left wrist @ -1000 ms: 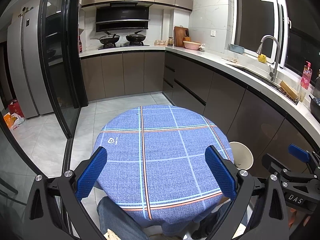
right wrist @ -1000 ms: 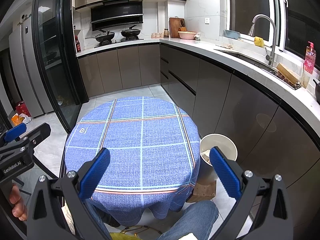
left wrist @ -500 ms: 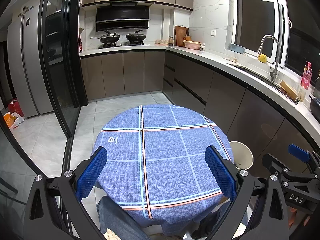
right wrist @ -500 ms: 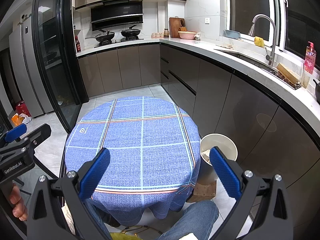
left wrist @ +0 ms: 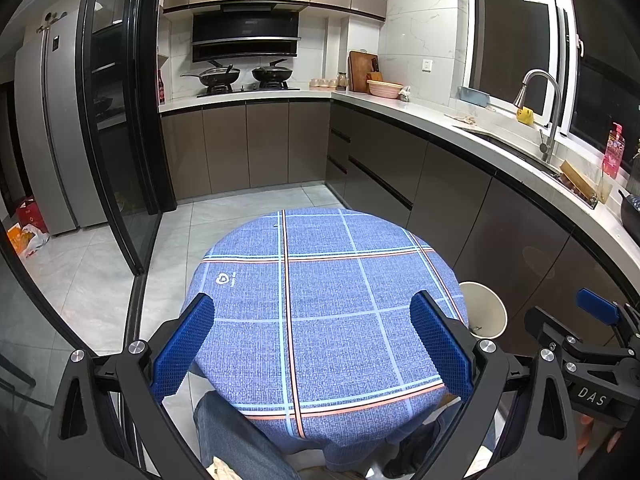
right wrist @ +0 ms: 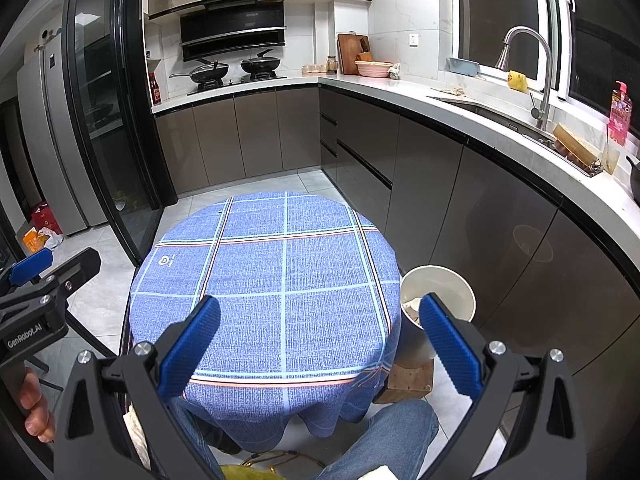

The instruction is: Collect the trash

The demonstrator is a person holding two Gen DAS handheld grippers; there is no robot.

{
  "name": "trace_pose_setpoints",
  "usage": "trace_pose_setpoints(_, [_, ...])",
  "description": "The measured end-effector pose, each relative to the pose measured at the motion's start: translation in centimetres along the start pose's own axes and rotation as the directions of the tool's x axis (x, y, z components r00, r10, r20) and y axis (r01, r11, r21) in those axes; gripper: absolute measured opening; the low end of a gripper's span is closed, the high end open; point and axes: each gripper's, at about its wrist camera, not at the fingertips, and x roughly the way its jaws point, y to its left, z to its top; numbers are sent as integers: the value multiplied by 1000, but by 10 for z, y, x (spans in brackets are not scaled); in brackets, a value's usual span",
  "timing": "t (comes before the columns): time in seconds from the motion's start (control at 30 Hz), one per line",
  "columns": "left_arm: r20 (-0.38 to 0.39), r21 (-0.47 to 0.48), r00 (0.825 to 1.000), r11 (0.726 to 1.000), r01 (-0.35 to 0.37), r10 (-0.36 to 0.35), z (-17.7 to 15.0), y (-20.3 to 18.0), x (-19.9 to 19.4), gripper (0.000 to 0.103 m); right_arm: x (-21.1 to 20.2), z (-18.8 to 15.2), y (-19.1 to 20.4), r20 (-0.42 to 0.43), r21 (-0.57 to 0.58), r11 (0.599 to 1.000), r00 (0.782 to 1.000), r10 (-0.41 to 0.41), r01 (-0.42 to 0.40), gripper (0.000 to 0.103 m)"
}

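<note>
A: Trash? 
B: Pale scraps inside 1 white bin, on the floor just beside the table, right side.
A: Jaws? 
B: Left gripper wide apart, holding nothing. Right gripper same, over the 1 blue plaid tablecloth.
A: Person? 
B: 1, jeans under the table.

You are in a home kitchen. Grey-brown cabinets run in an L under a white stone counter. Two black woks sit on the hob beneath a black extractor hood. A curved steel tap stands at the sink, and a tall silver fridge is to your left.
</note>
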Motion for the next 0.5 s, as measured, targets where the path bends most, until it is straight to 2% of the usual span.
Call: trace_pose_setpoints(0.5, [-8,-2,1000,1000,7,-7,-2,1,3,95,0,-1,1,-1,1,1000,1000,-1,1,100])
